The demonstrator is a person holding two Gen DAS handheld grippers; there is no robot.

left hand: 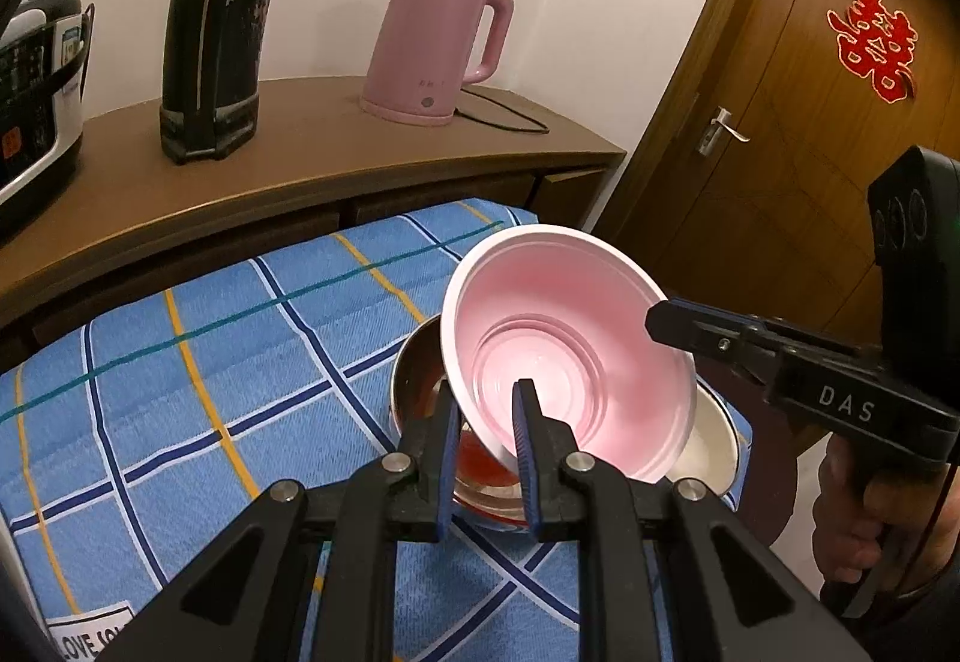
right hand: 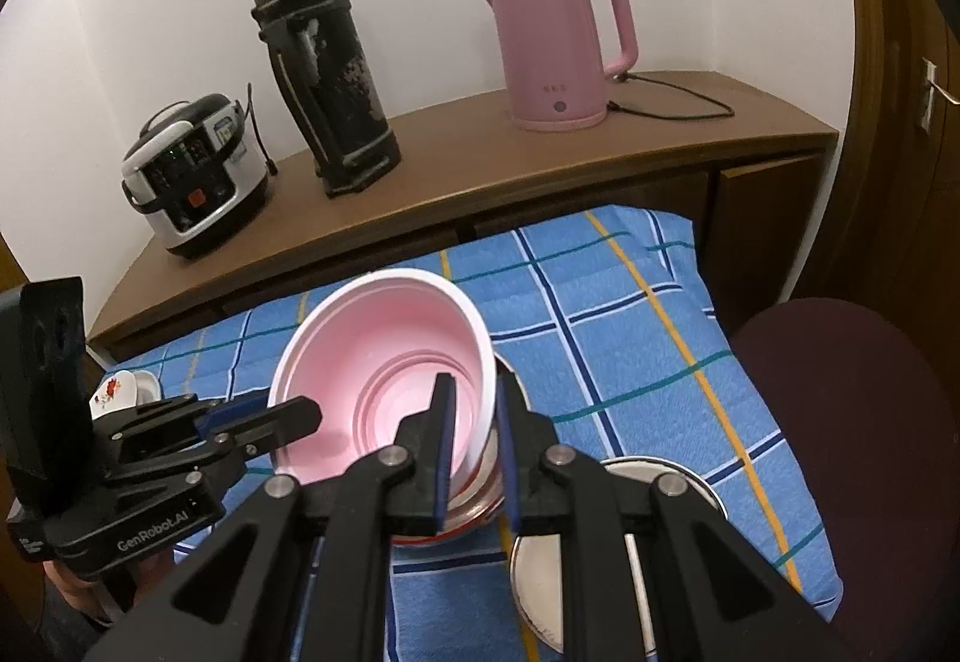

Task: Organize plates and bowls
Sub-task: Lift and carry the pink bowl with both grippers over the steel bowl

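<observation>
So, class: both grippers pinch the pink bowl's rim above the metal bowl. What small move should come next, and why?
Probably ease the pink bowl level and down into the metal bowl. The left gripper and right gripper each clamp its rim, and it hangs tilted, its lower edge already inside that bowl.

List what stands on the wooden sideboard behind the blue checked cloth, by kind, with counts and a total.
Rice cooker: 1
Black thermos flask: 1
Pink electric kettle: 1
Total: 3
</observation>
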